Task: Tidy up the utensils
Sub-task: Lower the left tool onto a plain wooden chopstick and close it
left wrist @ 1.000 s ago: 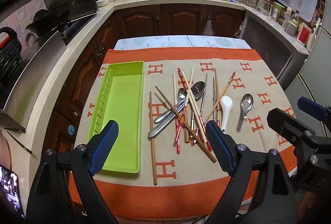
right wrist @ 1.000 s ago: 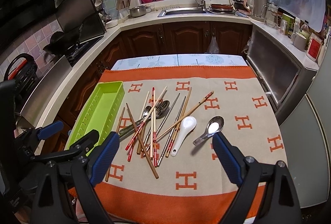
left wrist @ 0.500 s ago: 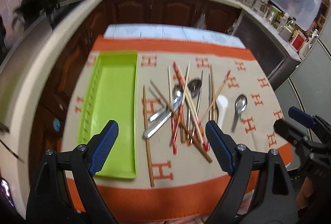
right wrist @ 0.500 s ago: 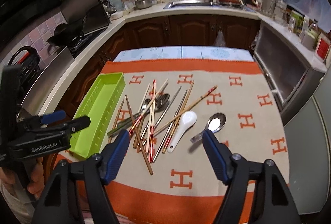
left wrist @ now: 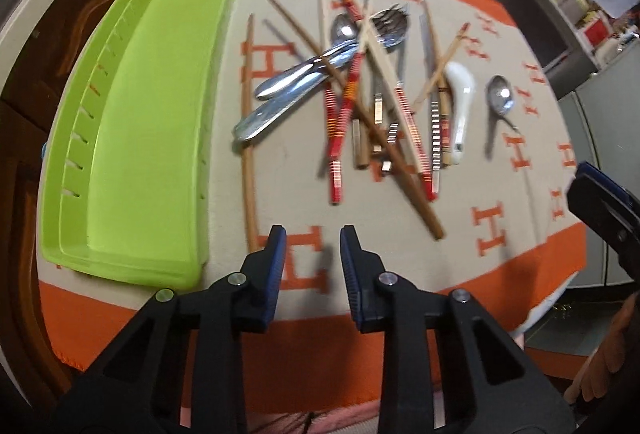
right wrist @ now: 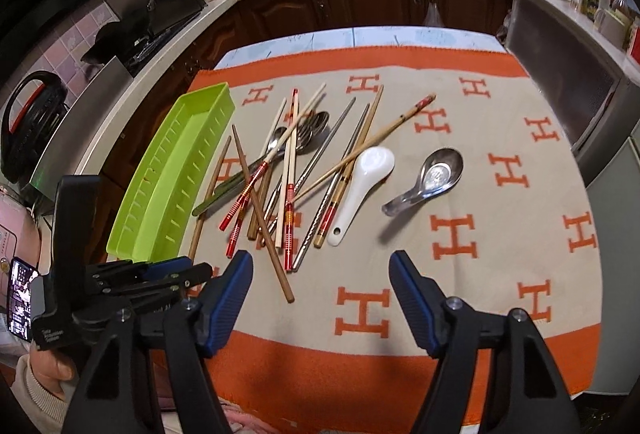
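Note:
A bright green tray (left wrist: pixel 140 113) lies empty on the left of the orange-and-beige cloth; it also shows in the right wrist view (right wrist: pixel 172 177). Beside it is a crossed pile of chopsticks (left wrist: pixel 360 93) over a metal spoon and fork (left wrist: pixel 296 81). A single wooden chopstick (left wrist: pixel 248 133) lies between tray and pile. A white ceramic spoon (right wrist: pixel 364 177) and a metal spoon (right wrist: pixel 432 177) lie to the right. My left gripper (left wrist: pixel 313 238) hovers low over the cloth's near edge, open by a narrow gap and holding nothing. My right gripper (right wrist: pixel 322 274) stands wide open and empty.
The cloth (right wrist: pixel 520 137) covers a small table with kitchen counters and dark cabinets (right wrist: pixel 360 5) around it. A hand holds the left gripper (right wrist: pixel 160 274) at the lower left. A steel-fronted unit (right wrist: pixel 560 73) stands close at the table's right.
My left gripper has dropped forward toward the near edge of the cloth and its fingers have drawn much closer together. The right gripper has come slightly nearer the pile, still wide open.

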`<state>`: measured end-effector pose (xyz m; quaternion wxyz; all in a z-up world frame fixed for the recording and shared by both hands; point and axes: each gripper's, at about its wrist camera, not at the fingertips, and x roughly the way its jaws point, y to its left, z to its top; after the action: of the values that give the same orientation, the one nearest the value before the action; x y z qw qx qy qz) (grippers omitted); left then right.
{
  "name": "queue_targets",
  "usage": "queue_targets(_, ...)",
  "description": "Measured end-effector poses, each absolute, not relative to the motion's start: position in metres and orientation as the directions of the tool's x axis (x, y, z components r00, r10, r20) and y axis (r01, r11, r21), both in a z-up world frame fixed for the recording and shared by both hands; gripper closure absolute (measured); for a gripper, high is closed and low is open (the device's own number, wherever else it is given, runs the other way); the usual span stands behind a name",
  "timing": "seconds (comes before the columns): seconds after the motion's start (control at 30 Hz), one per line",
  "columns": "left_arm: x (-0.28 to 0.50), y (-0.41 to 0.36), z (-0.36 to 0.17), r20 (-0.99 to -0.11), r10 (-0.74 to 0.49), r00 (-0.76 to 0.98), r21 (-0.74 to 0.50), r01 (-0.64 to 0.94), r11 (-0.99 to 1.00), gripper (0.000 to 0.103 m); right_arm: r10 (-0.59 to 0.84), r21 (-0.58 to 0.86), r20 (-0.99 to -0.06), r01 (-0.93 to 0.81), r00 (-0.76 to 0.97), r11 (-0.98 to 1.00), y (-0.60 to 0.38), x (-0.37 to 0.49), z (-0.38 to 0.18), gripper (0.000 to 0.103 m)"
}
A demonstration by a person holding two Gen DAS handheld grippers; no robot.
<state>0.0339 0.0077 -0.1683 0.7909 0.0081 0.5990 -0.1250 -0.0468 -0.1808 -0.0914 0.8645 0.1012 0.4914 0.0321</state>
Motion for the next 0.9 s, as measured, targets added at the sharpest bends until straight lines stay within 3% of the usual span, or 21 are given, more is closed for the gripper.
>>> queue_targets(0.23, 0.039, 0.013, -0.181, -0.958, -0.117, 0.263, -0.068, 0.186, 0.98, 0.079, 0.175, 0.227, -0.851, 0.047, 0.495, 0.973, -0.181, -0.041, -0.102, 0.032)
queue_targets(0.47, 0.044, -0.005, -0.187, -0.961, 0.045, 0.274, 0.101, 0.195, 0.976, 0.079, 0.181, 0.229, -0.858, 0.042, 0.481, 0.973, -0.181, -0.039, -0.108, 0.033)
queue_targets(0.83, 0.053, -0.01, -0.187, -0.969, 0.068, 0.239, 0.112, 0.175, 0.978, 0.079, 0.185, 0.233, -0.858, 0.043, 0.479, 0.971, -0.184, -0.039, -0.109, 0.034)
queue_targets(0.87, 0.056, -0.011, -0.186, -0.969, 0.071, 0.235, 0.114, 0.177, 0.978, 0.08, 0.185, 0.233, -0.858, 0.043, 0.479, 0.971, -0.184, -0.039, -0.109, 0.034)
queue_targets(0.9, 0.056, -0.011, -0.186, -0.971, 0.061, 0.23, 0.103, 0.18, 0.978, 0.088, 0.184, 0.233, -0.858, 0.043, 0.479, 0.972, -0.184, -0.039, -0.109, 0.034)
